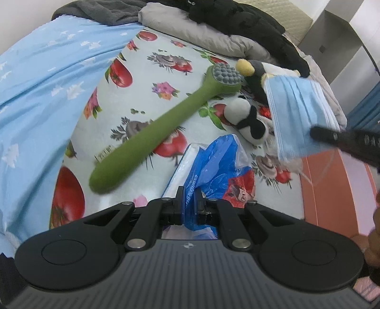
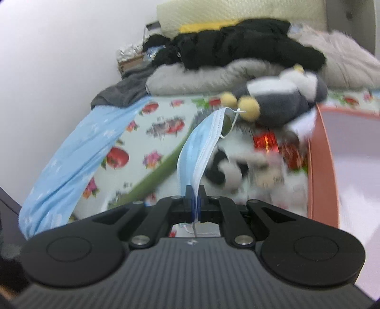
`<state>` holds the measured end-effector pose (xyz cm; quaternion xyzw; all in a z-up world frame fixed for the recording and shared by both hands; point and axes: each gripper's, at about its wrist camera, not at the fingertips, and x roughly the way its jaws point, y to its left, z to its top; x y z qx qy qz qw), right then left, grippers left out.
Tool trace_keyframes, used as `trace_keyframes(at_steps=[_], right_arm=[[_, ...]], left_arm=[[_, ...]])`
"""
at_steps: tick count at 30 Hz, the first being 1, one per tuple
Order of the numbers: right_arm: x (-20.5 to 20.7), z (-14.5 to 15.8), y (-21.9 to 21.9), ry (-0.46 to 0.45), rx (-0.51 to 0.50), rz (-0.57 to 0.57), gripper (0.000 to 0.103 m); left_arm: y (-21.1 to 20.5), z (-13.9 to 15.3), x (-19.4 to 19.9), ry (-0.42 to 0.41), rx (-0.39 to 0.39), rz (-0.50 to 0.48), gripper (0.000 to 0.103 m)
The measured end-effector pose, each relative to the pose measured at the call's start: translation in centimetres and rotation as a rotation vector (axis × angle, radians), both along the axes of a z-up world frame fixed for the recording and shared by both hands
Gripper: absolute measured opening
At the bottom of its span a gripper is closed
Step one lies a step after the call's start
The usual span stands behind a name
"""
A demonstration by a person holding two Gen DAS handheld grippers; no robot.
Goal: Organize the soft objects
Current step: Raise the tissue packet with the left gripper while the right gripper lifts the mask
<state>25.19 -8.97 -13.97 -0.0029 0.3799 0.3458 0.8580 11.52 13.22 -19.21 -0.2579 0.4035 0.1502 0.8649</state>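
A bed (image 1: 152,59) with a fruit-and-flower printed sheet stands against a plain white wall (image 2: 59,59). A cream headboard (image 2: 237,12) rises at its far edge, grey cabinet (image 1: 337,38) beside it.

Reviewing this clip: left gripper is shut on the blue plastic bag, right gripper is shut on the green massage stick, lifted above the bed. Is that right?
Not quite. The right gripper is shut on the blue face mask, not the green massage stick, which lies untouched on the bedsheet. The right wrist view shows the mask pinched between its fingers. The left gripper is indeed shut on the blue plastic bag.
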Motion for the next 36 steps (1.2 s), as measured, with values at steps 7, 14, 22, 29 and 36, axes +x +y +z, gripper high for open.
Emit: trace_keyframes(at_steps=[7,14,22,29,36], right_arm=[[-4.0,-4.8,-3.9,0.146,-0.070,-0.046,0.006],[-6.2,-8.2,-5.8,0.173,-0.180,-0.085,0.008],[-6.8,-8.4,-7.1,0.150,-0.233,-0.117,0.043],[-8.0,-8.1,-7.6,0.122,-0.203,-0.154,0.070],[-8.2,-8.6,-4.9,0.069,-0.174,-0.076,0.069]], left_arm=[[-2.2,-0.7,-0.8,0.034,0.024,-0.033,0.008],[-3.6,-2.0,-1.4,0.081,0.016,-0.075,0.009],[-4.4,-2.0,-1.7,0.094,0.010,-0.143,0.050],[-5.1,-1.2,-1.8,0.070,0.050,-0.204,0.050],[-5.0,-0.8,-1.6,0.058,0.076,-0.236,0.050]])
